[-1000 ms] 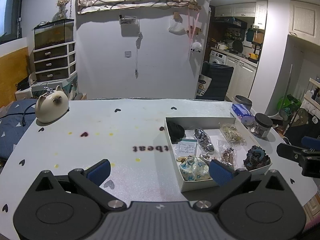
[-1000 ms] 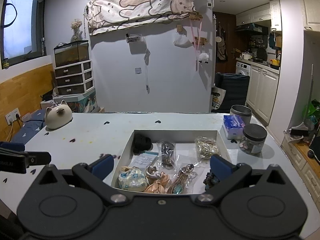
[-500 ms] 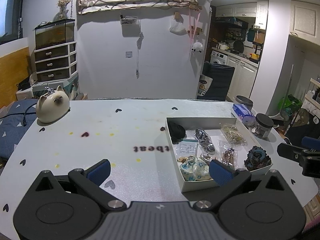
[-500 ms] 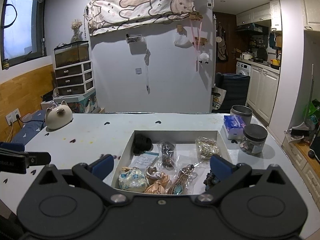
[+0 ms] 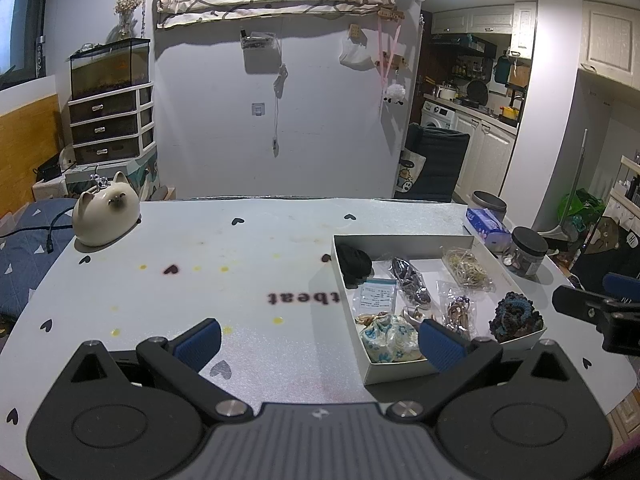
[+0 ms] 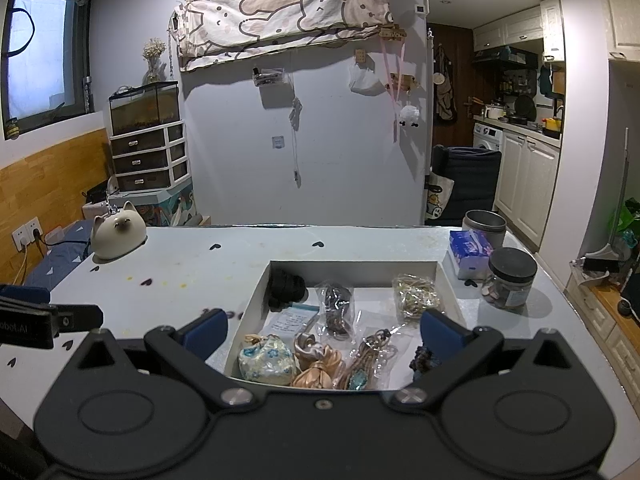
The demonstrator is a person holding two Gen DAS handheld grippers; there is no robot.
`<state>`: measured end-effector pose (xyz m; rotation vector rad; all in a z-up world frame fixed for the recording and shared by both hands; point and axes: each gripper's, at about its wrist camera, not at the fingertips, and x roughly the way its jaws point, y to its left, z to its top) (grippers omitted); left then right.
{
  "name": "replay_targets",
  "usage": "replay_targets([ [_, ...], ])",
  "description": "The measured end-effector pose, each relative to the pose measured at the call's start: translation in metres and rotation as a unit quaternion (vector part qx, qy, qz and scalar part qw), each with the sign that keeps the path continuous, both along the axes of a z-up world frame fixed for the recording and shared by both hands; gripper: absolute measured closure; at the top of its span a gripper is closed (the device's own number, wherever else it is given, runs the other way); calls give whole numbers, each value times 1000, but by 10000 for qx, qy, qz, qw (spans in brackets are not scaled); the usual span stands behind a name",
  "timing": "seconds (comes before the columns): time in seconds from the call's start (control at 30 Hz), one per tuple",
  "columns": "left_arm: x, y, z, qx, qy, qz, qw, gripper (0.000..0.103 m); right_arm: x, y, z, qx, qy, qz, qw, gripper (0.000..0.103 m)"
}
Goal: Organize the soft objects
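Both grippers, left (image 5: 318, 340) and right (image 6: 323, 330), fingers spread wide, empty, above pale heart-print desk (image 5: 224, 248); shallow white cardboard box (image 6: 352, 270) holds blue floral fabric pouch (image 6: 267, 360).

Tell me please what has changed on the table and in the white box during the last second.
Nothing has visibly changed. Both the left hand-held gripper and the right hand-held gripper stay open and empty above the table's near edge. The white box and the floral pouch inside it lie as before, and the cat figurine has not moved.
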<state>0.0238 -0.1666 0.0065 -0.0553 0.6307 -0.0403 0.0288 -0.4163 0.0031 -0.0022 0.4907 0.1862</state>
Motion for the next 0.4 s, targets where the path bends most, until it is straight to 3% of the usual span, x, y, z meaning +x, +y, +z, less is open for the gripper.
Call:
replay_targets([
  [0.4, 0, 2, 1, -1, 5, 19, 10000, 0, 1, 1, -1, -3, 4, 4, 10000, 0],
])
